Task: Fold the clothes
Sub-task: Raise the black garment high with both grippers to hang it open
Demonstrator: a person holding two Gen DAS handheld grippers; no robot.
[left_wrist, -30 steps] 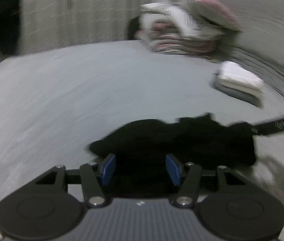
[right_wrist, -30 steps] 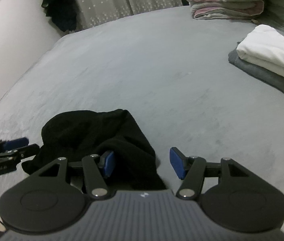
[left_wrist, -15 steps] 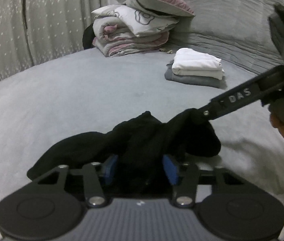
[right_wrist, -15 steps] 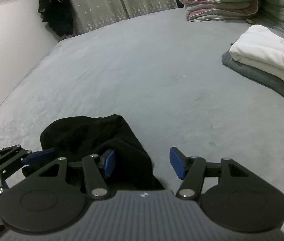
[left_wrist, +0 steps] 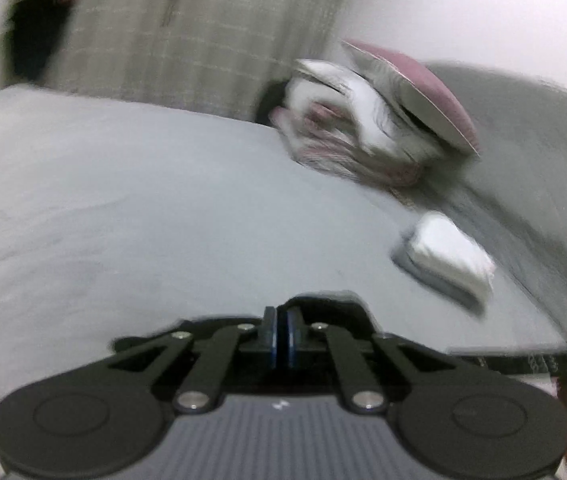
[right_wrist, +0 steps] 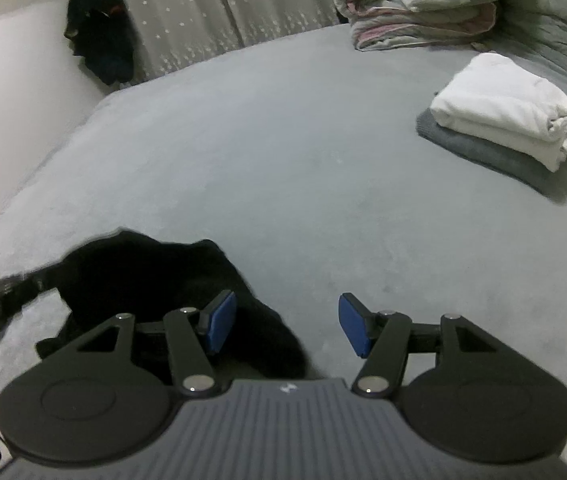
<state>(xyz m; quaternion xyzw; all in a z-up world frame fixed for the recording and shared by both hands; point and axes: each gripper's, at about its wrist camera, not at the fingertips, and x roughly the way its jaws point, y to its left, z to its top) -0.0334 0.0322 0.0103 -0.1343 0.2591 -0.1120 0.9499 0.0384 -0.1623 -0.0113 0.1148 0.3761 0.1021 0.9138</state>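
1. The black garment [right_wrist: 151, 280] lies in a crumpled heap at the near left of the bed [right_wrist: 283, 168]. I see no flat panel, no straight edge and no crease in it, so I judge that its folding has not started.

2. My left tongs [left_wrist: 281, 336] are pressed together. The view is blurred, but dark cloth bulges just behind the pads, so I read this as a pinch on a fold of the garment. From the right camera the same tongs come in from the left edge and meet the heap's left side.

3. My right tongs [right_wrist: 287, 326] are spread and grip nothing. The left pad sits over the garment's right edge, and the gap between the pads shows mostly bare sheet.

4. Done so far: a white folded piece [right_wrist: 503, 120] rests squarely on a grey folded piece [right_wrist: 479, 152], well apart at the far right. I count those two as finished.

5. Left to do, as I judge it: take a second hold with the right tongs, spread the garment flat on the open middle of the bed, fold it, then set it with the stack. I put the black piece at its very start.

6. Further out, a pile of bedding [right_wrist: 423, 8] sits at the far right under a pillow [left_wrist: 423, 92]. A curtain [right_wrist: 203, 8] runs along the far side, and dark clothing [right_wrist: 101, 32] hangs at the far left. I cannot tell whether that is part of the job.
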